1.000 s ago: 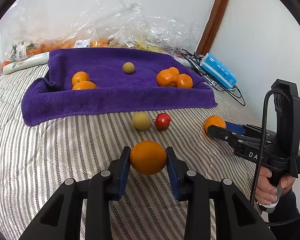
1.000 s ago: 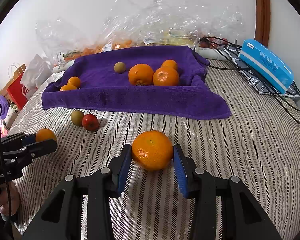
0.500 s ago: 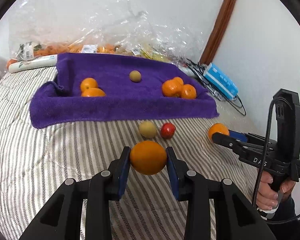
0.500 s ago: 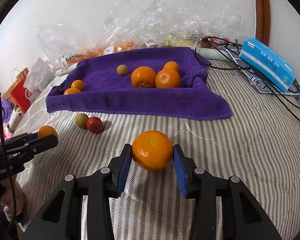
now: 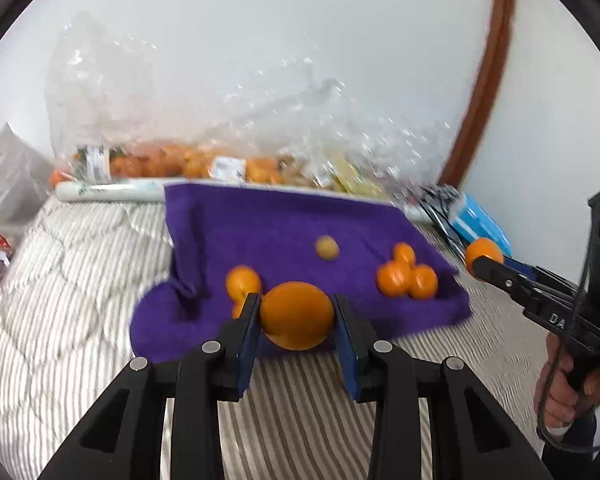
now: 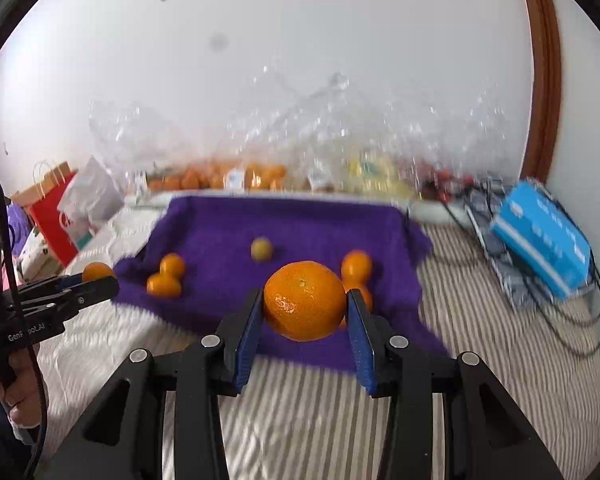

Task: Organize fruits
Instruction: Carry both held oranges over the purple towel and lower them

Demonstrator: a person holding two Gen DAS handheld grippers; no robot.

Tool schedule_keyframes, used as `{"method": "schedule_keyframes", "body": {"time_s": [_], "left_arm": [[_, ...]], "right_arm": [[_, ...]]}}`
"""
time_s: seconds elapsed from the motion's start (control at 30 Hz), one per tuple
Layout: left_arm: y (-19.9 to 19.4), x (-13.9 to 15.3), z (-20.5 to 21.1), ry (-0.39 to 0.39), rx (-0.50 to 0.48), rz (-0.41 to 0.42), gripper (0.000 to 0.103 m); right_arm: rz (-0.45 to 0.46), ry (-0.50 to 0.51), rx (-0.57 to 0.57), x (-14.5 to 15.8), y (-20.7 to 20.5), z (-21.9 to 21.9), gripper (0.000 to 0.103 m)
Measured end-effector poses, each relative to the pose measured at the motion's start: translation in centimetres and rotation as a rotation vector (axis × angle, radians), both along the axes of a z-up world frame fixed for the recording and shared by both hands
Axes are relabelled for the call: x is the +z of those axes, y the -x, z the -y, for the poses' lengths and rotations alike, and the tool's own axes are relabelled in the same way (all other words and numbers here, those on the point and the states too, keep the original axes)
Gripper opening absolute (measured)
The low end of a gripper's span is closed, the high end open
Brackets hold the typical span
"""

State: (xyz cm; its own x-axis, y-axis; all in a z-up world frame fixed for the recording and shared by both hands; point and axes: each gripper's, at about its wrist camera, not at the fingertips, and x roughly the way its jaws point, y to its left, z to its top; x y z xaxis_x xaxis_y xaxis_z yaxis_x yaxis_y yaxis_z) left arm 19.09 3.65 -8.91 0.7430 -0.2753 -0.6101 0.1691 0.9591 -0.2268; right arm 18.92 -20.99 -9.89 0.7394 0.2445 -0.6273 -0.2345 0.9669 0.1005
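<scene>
My left gripper (image 5: 296,316) is shut on a smooth orange (image 5: 297,315), held in the air in front of the purple towel (image 5: 276,228). My right gripper (image 6: 305,307) is shut on a dimpled orange (image 6: 305,300), also lifted before the purple towel (image 6: 300,224). On the towel lie two oranges at the left (image 6: 166,276), a small yellow-green fruit (image 6: 261,249) in the middle and a cluster of oranges at the right (image 5: 406,276). Each gripper shows in the other's view: the right one (image 5: 485,260) at the right edge, the left one (image 6: 96,278) at the left edge.
Clear plastic bags of fruit (image 6: 228,172) line the wall behind the towel. A blue box (image 6: 540,240) and black cables (image 6: 580,312) lie at the right. Paper bags (image 6: 56,208) stand at the left. A white roll (image 5: 108,192) lies behind the towel. Striped bedding (image 6: 308,412) covers the surface.
Both grippers have risen with their oranges and tilted up, so the towel now sits right behind the held fruit. The loose red and green fruits on the bedding have dropped out of view.
</scene>
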Motion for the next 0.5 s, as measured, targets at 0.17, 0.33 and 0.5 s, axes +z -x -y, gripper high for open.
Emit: {"method": "schedule_keyframes", "body": {"time_s": [0.17, 0.33, 0.5], "left_arm": [[-3.5, 0.2, -0.3, 0.019, 0.086, 0.005, 0.033], [-6.3, -0.2, 0.5, 0.001, 0.111, 0.006, 0.033], [-6.9, -2.6, 0.7, 0.004, 0.104, 0.006, 0.033]], "right_arm": [[0.016, -0.055, -0.012, 1.5, -3.5, -0.3, 0.041], [0.015, -0.060, -0.006, 1.3, -6.6, -1.3, 0.041], [-0.025, -0.072, -0.004, -1.7, -8.3, -1.3, 0.041]]}}
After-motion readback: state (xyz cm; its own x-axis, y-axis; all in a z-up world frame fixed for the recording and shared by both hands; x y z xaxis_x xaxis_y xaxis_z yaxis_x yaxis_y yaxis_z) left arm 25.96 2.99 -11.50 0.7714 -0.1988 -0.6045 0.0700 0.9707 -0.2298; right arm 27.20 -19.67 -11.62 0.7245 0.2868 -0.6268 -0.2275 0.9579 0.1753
